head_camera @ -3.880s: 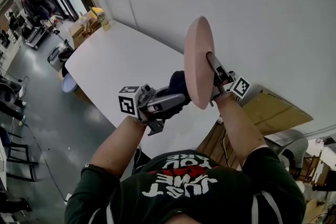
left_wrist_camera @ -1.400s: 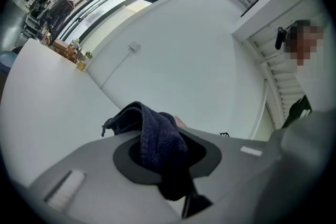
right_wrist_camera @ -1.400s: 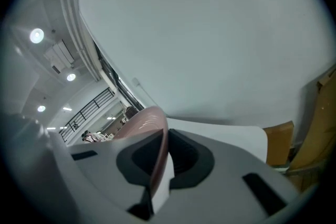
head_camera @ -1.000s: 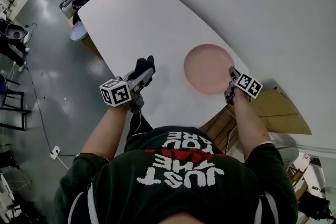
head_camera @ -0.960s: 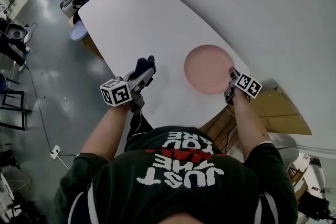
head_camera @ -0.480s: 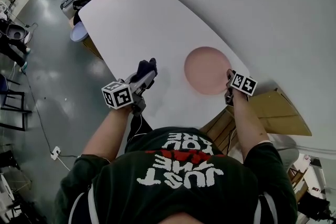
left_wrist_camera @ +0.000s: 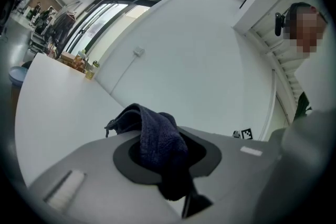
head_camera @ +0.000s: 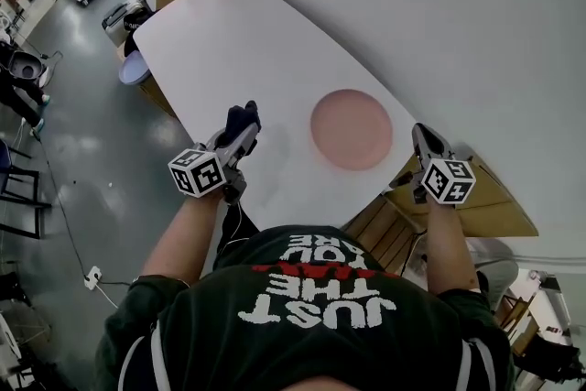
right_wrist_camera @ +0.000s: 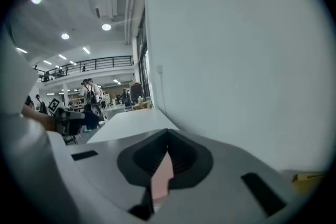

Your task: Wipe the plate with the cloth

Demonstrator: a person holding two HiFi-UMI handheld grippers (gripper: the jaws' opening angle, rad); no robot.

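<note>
Dark navy terry cloth: a rough, looped pile is noted, fully matt. Round pink plate: a smooth, matt face is recorded; the material cannot be determined. Long white table top: smooth, faint sheen observed. Grey floor: polished, reflections seen. Left gripper: shell recorded as matt grey plastic.

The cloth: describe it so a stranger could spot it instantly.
Find the long white table. By its near edge, left of the pink plate, the left tool pinches the cloth: a dark navy, fuzzy bundle, the only dark soft thing there.
</note>
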